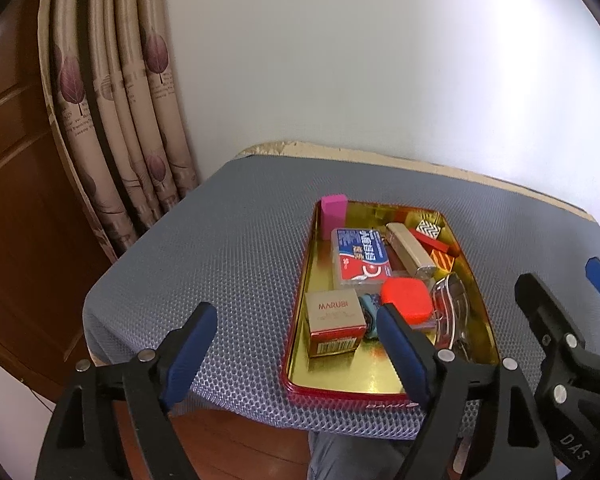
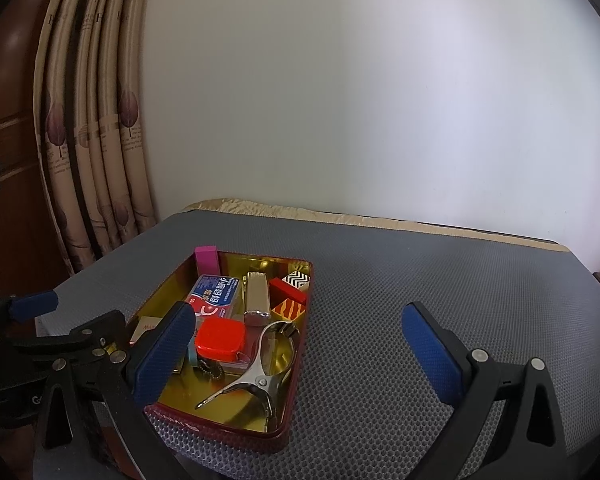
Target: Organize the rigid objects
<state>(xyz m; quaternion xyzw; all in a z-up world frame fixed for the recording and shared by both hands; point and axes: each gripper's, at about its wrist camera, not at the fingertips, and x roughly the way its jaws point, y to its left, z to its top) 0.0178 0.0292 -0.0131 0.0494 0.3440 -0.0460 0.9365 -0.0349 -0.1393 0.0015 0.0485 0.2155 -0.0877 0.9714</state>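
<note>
Left wrist view shows the left gripper with its jaws spread wide and nothing between them. It hangs at the near edge of the table, which has a gray bumpy mat on it. One blue finger sits over the near left part of the tin tray, a flat tin with a shiny gold inside and a red rim.

All the small things lie inside the tray. A pink block stands in the far left corner. Next to it lies a blue and red pack. A gold stapler lies to the right of the pack. On the far right are a red block, a black and white zigzag block and an orange striped block. A bright red square box sits near the middle. A little box that says MARUBI stands in the near left part. A metal clip lies in the near right part (it shows best from the right wrist).

The right gripper also has its jaws wide open and holds nothing. It sits over the near right side of the tray, with its right finger above the bare mat.

A curtain hangs at the far left, beside a white wall.
</note>
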